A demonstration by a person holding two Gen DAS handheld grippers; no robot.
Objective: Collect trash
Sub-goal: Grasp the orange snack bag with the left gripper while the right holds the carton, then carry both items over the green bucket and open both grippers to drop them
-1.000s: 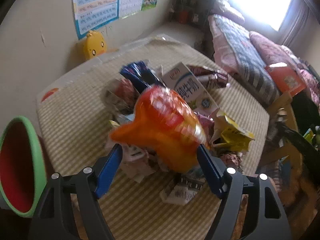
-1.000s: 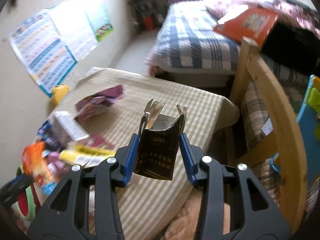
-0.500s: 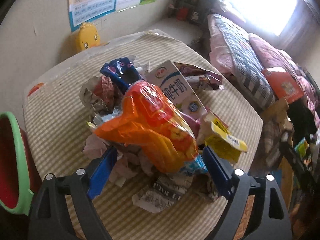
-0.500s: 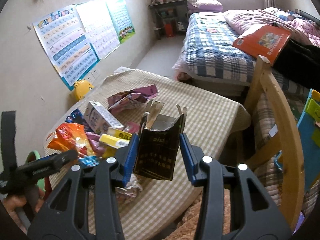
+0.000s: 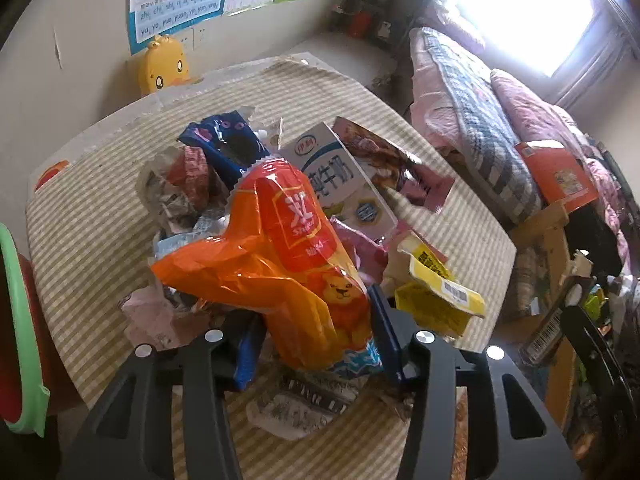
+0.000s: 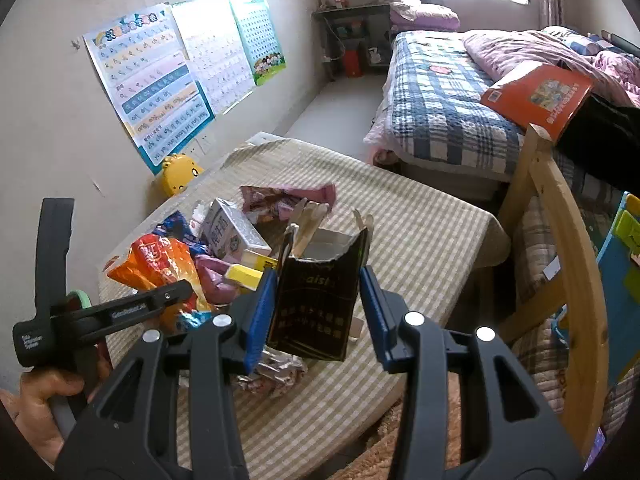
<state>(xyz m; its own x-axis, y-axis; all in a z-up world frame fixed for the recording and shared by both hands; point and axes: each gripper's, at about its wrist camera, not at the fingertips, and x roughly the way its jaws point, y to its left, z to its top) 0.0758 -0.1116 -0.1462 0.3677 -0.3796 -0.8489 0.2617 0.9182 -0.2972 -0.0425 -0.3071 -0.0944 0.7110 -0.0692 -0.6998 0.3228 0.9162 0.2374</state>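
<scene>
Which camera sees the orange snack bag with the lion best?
The left wrist view: the orange snack bag fills the middle, lion and label plain, between the left hand-held gripper jaws. The right wrist view shows it small, at the left, partly behind that gripper.

Left gripper (image 5: pixel 316 344) jaws closing, right gripper (image 6: pixel 316 312) clamped.

Right claw (image 6: pixel 318 304) grips a torn dark carton (image 6: pixel 316 300); trash pile (image 6: pixel 208 252) at ten o'clock on the striped surface (image 6: pixel 420 232).
</scene>
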